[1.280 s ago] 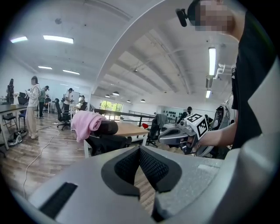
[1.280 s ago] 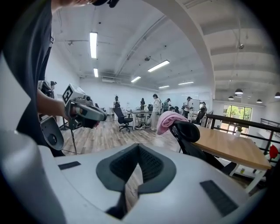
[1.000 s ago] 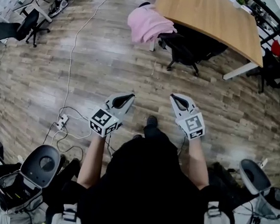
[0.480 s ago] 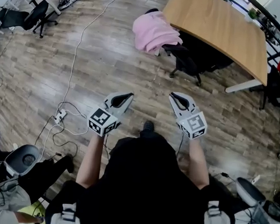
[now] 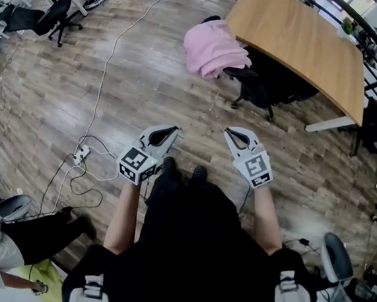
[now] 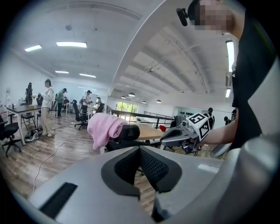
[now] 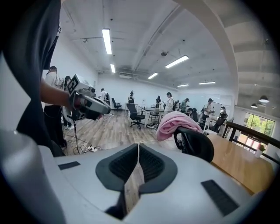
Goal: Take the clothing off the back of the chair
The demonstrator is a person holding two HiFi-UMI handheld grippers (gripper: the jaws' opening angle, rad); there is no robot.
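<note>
You hold both grippers in front of you above the wooden floor (image 5: 129,81), side by side with a gap between them. The left gripper (image 5: 172,130) has its jaws pressed fully together, and the left gripper view shows nothing between the pads. The right gripper (image 5: 229,132) has its jaws drawn in to a thin slit and pinches nothing. The pink clothing (image 5: 211,48) is draped over the top edge of the back of the black chair (image 5: 264,88) and hangs down from it. The chair stands against the long edge of the wooden desk (image 5: 299,38), near the desk's left corner. Both grippers point toward the chair and are well apart from it. A white cable (image 5: 103,72) runs across the floor on your left to a power strip (image 5: 78,158).
</note>
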